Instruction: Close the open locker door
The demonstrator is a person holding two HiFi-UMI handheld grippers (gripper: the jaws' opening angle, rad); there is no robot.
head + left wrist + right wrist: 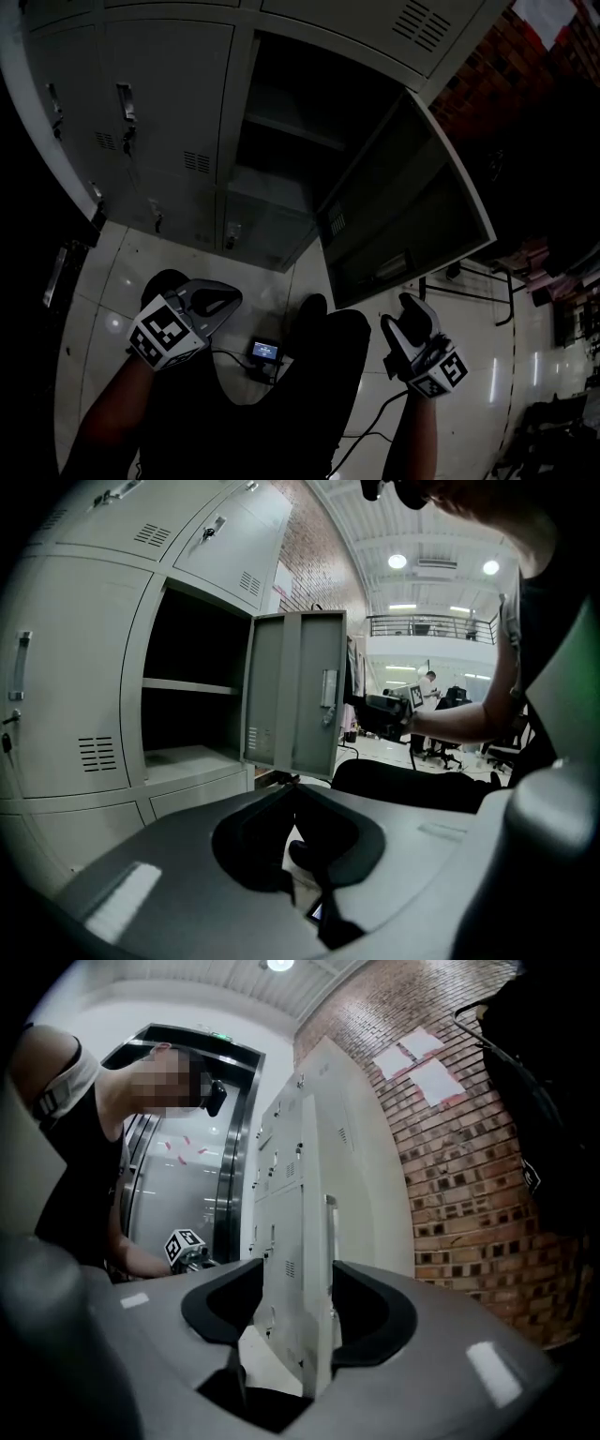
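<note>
The grey locker bank [159, 103] has one compartment [281, 141] standing open. Its door [403, 206] is swung far out toward me. In the left gripper view the door [295, 691] hangs at about a right angle to the bank. My right gripper [410, 302] is at the door's free edge. Its jaws are open, and in the right gripper view the door edge [328, 1269] stands in the gap of the right gripper [298, 1267]. The pads do not visibly press on it. My left gripper [234, 298] hangs low at the left, shut and empty, also in its own view [289, 787].
A small lit device [264, 352] with cables lies on the pale tiled floor between my legs. A brick wall [506, 66] stands right of the lockers. A dark metal frame [469, 286] sits behind the door. Office chairs [441, 752] stand far off.
</note>
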